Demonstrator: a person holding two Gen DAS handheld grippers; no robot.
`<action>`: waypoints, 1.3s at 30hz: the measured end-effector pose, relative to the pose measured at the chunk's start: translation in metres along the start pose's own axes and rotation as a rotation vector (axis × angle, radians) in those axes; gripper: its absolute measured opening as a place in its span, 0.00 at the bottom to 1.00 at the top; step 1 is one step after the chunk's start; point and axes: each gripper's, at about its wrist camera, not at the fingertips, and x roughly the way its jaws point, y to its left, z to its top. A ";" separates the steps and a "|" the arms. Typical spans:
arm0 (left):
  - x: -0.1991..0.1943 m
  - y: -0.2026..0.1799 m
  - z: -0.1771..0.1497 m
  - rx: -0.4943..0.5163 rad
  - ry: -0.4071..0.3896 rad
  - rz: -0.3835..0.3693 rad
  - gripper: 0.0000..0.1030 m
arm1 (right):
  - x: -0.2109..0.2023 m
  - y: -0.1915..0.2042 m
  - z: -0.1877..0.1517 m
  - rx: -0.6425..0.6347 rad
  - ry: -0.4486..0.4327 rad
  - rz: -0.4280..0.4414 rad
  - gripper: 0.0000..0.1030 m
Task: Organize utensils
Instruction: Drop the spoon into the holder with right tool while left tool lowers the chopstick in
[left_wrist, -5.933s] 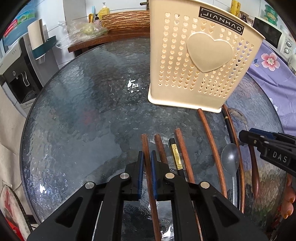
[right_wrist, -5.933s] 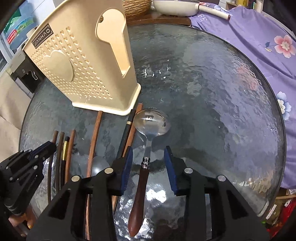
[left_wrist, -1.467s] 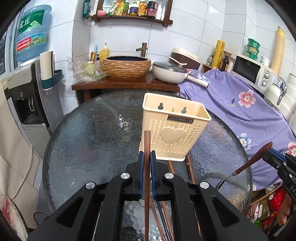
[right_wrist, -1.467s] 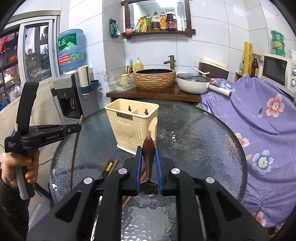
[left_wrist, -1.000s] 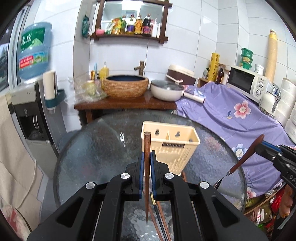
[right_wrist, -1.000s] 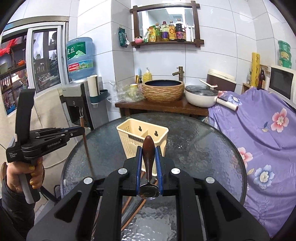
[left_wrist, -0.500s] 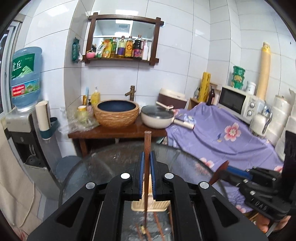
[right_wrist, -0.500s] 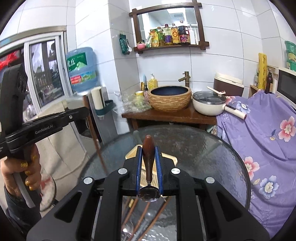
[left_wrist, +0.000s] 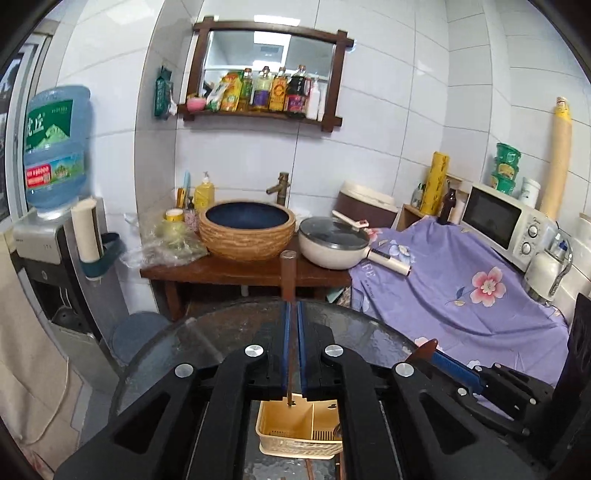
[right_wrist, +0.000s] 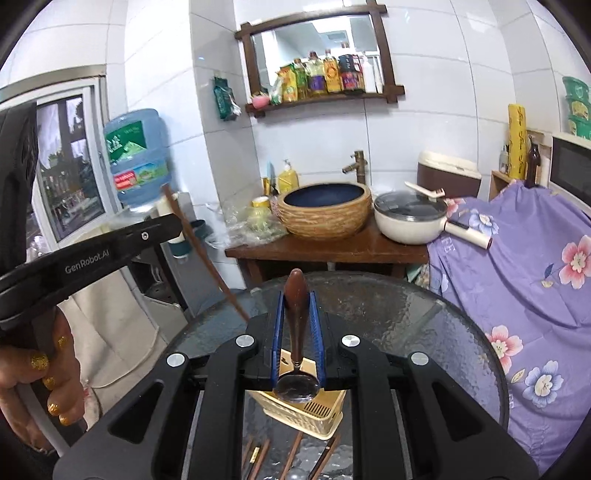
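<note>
We hold one chopstick (left_wrist: 287, 280) clamped upright in our left gripper (left_wrist: 291, 347), and our right gripper (right_wrist: 297, 332) is closed on the spoon (right_wrist: 296, 354), bowl down. The utensil holder (left_wrist: 295, 434) sits low at frame centre, below both tips. Next, we judge, each piece must drop tip-first into a compartment.

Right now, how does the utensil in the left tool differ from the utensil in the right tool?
The left tool holds a chopstick, a thin straight wooden stick with a squared top. The right tool holds a spoon: it has a thicker, rounded wooden handle and a shiny metal bowl at its lower end. The chopstick rises further above its tool than the spoon does. Both are clamped roughly upright, above the cream utensil holder.
</note>
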 end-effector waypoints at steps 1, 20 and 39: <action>0.007 0.002 -0.003 -0.006 0.015 0.004 0.03 | 0.008 0.000 -0.004 -0.003 0.006 -0.013 0.15; 0.053 0.034 -0.075 -0.020 0.111 0.045 0.03 | 0.089 -0.017 -0.087 -0.010 0.132 -0.068 0.15; 0.015 0.074 -0.141 -0.115 0.032 0.076 0.54 | 0.036 -0.024 -0.119 -0.002 0.044 -0.078 0.41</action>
